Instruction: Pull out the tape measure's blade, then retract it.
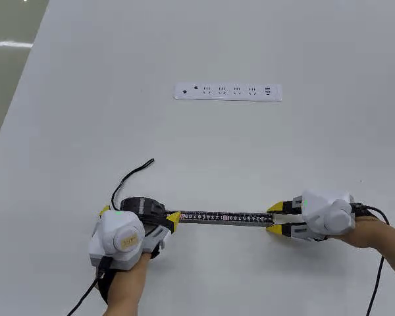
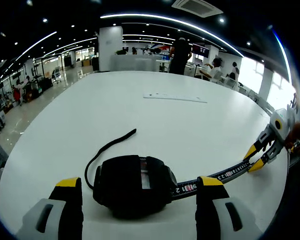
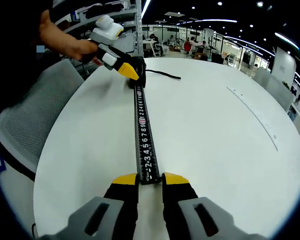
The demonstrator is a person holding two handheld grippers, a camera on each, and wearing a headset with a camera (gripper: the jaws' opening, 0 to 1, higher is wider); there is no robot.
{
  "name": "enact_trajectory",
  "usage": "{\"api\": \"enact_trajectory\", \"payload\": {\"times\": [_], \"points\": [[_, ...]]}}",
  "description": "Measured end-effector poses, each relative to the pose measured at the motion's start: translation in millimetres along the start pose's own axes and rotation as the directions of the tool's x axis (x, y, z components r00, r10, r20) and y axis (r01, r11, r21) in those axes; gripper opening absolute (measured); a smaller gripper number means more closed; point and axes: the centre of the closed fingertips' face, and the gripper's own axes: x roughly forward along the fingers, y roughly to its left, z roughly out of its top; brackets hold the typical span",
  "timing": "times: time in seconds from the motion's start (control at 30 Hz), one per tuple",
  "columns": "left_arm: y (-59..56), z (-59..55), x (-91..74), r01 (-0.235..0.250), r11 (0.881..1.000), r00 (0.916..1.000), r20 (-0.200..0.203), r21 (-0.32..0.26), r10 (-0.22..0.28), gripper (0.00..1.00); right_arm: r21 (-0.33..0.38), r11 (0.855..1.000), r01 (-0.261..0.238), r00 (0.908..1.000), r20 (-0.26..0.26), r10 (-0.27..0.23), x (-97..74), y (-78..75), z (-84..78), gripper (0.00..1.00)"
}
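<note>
Across white table [image 1: 250, 39], left claw [image 1: 139, 213] gapes around boxy black case [image 2: 132, 186], right claw [image 1: 275, 218] pinches flat blade [image 1: 224, 216].

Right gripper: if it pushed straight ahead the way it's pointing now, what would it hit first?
The right gripper points along the blade it is pinching, so it would likely follow that and meet the tape measure's black case first.

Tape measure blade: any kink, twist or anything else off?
Nothing stands out. The blade runs straight and untwisted from the case, which sits between the left gripper's jaws, to the right gripper, shut on its tip. The strap lies loose behind the case.
</note>
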Motion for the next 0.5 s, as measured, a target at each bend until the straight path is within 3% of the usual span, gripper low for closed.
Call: {"api": "enact_trajectory", "payload": {"times": [0.5], "points": [[0.8, -3.2, 1.0, -0.014, 1.0, 0.9998, -0.015, -0.014, 0.013, 0.88, -0.015, 1.0, -0.019, 0.9998, -0.011, 0.018, 1.3, -0.7, -0.1, 0.15]]}}
